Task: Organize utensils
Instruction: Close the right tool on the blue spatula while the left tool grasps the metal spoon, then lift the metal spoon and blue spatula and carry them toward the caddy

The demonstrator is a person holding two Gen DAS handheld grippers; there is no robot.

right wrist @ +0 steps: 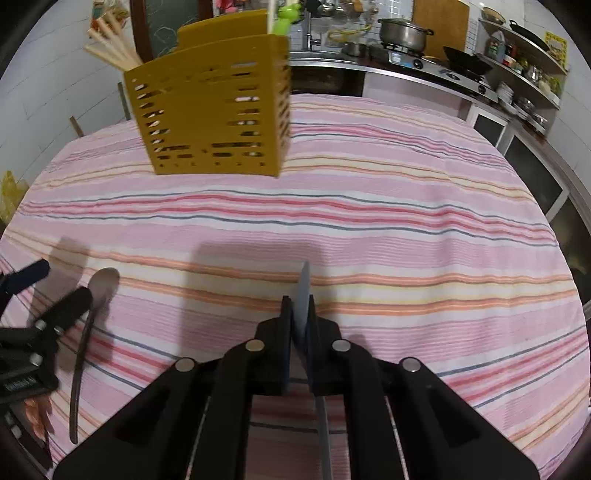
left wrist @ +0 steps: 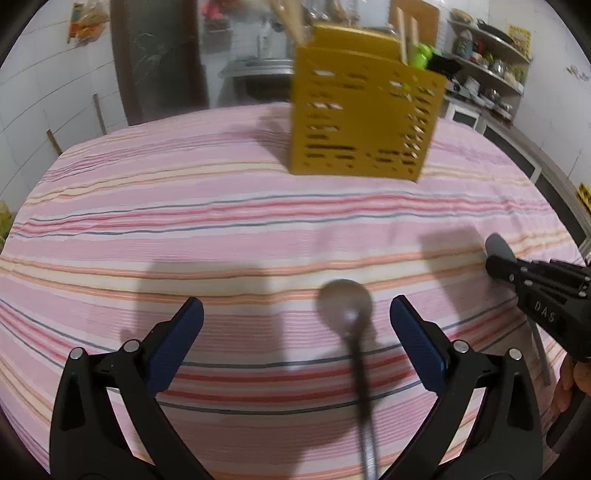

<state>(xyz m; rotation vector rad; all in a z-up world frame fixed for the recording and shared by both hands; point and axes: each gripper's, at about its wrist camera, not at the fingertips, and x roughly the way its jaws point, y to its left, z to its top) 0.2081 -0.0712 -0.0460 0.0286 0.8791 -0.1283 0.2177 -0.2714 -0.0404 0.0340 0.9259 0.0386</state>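
A yellow slotted utensil holder (left wrist: pixel 364 118) stands at the far side of the striped table; it also shows in the right wrist view (right wrist: pixel 214 110) with wooden chopsticks (right wrist: pixel 110 44) and a green item in it. A metal spoon (left wrist: pixel 345 306) lies on the cloth between the fingers of my open left gripper (left wrist: pixel 295 325), bowl pointing away; it also shows at the left of the right wrist view (right wrist: pixel 99 284). My right gripper (right wrist: pixel 300 310) is shut on a second spoon (right wrist: pixel 303 291), held edge-on above the cloth. In the left wrist view the right gripper (left wrist: pixel 498 258) is at the right.
The pink striped tablecloth (right wrist: pixel 406 221) covers the whole table. Behind it stand a counter with a stove and pot (right wrist: pixel 402 31), shelves of dishes (right wrist: pixel 524 85) at the right, and a white wall at the left.
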